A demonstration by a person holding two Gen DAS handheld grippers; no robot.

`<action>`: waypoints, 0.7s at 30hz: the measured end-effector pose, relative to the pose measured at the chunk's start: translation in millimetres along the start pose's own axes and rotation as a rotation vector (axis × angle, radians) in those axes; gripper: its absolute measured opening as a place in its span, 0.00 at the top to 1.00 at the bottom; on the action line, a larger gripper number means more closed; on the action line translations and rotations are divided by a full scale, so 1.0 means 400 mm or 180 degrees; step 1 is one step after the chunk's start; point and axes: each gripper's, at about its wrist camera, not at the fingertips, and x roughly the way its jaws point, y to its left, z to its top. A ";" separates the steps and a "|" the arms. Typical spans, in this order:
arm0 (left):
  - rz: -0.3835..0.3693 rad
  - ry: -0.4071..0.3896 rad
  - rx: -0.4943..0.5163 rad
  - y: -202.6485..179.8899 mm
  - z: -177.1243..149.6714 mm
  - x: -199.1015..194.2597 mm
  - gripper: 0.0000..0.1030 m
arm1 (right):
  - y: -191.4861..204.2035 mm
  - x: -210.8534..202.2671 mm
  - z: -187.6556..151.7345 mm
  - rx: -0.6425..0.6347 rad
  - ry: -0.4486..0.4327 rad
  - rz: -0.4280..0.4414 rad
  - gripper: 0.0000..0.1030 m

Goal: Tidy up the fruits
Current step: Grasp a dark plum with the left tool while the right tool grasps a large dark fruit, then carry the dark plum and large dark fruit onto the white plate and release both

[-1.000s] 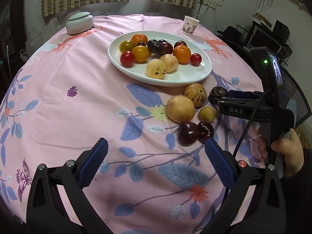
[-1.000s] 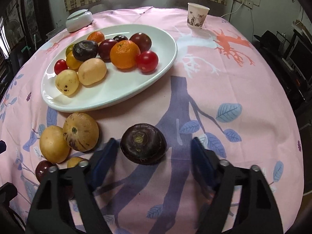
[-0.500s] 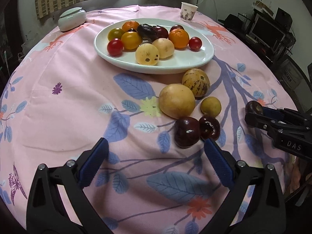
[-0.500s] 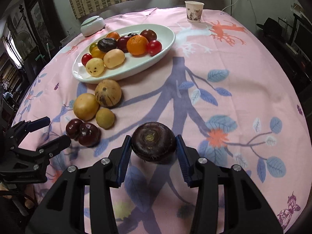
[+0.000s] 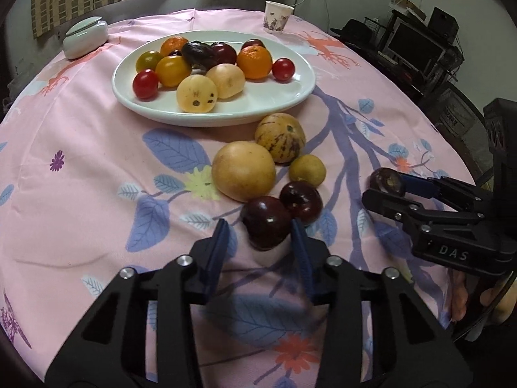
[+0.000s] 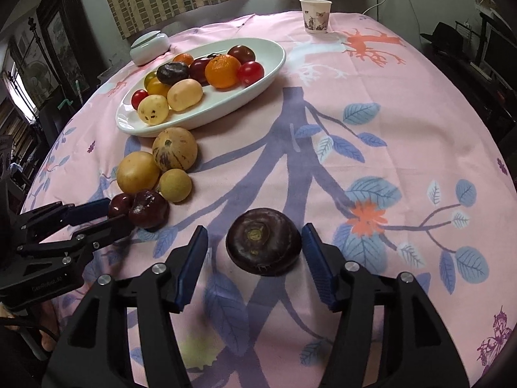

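A white oval plate (image 5: 290, 95) (image 6: 268, 68) holds several fruits. Loose on the pink cloth lie a striped melon-like fruit (image 5: 279, 137) (image 6: 174, 148), a big yellow fruit (image 5: 243, 170) (image 6: 138, 171), a small yellow-green fruit (image 5: 307, 170) (image 6: 175, 185) and two dark red plums (image 5: 266, 221) (image 5: 301, 201). My left gripper (image 5: 260, 241) has narrowed around the nearer plum, its right pad touching it and its left pad apart. My right gripper (image 6: 253, 252) is open around a dark purple round fruit (image 6: 263, 245) (image 5: 386, 181) resting on the cloth.
A paper cup (image 5: 278, 16) (image 6: 315, 15) stands at the far edge. A white lidded dish (image 5: 85, 36) (image 6: 150, 47) sits at the far left. Dark furniture and electronics (image 5: 416, 45) stand beyond the table's right side.
My left gripper moved forward and narrowed around the nearer plum. My right gripper, shut on the purple fruit half a second ago, has opened; the fruit now lies on the cloth.
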 end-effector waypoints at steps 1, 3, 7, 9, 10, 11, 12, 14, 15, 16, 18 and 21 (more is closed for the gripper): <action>0.0017 0.0007 0.0050 -0.008 -0.003 0.002 0.65 | 0.006 0.000 -0.002 -0.0044 -0.0007 -0.0053 0.44; 0.0037 0.0007 0.0090 -0.015 -0.007 0.005 0.65 | 0.010 -0.001 -0.002 -0.0067 -0.0009 -0.0096 0.49; 0.0057 0.0015 0.0123 -0.020 -0.008 0.006 0.65 | 0.006 -0.001 -0.001 -0.0071 0.0009 -0.0144 0.55; 0.0082 0.0014 0.0145 -0.024 -0.009 0.008 0.65 | 0.009 -0.002 -0.002 -0.0075 0.0021 -0.0135 0.55; 0.0089 0.0013 0.0156 -0.025 -0.009 0.008 0.65 | 0.011 -0.003 -0.003 -0.0080 0.0025 -0.0105 0.55; 0.0085 0.0011 0.0154 -0.025 -0.008 0.008 0.66 | 0.013 -0.005 -0.003 -0.0082 0.0028 -0.0077 0.55; 0.0079 0.0009 0.0146 -0.023 -0.007 0.009 0.66 | 0.016 -0.009 -0.004 -0.0083 0.0020 -0.0061 0.55; 0.0073 0.0008 0.0171 -0.024 -0.005 0.012 0.66 | 0.020 -0.017 -0.005 -0.0083 0.0000 -0.0054 0.55; 0.0074 0.0019 0.0188 -0.024 -0.003 0.014 0.64 | 0.020 -0.021 -0.004 -0.0082 -0.0008 -0.0052 0.55; 0.0068 0.0026 0.0208 -0.026 0.002 0.018 0.62 | 0.021 -0.027 -0.004 -0.0082 -0.0018 -0.0048 0.55; 0.0118 0.0027 0.0255 -0.032 0.011 0.027 0.61 | 0.019 -0.042 -0.006 -0.0070 -0.0057 -0.0034 0.55; 0.0162 0.0016 0.0275 -0.038 0.020 0.034 0.61 | 0.010 -0.062 -0.012 -0.0024 -0.0113 -0.0029 0.55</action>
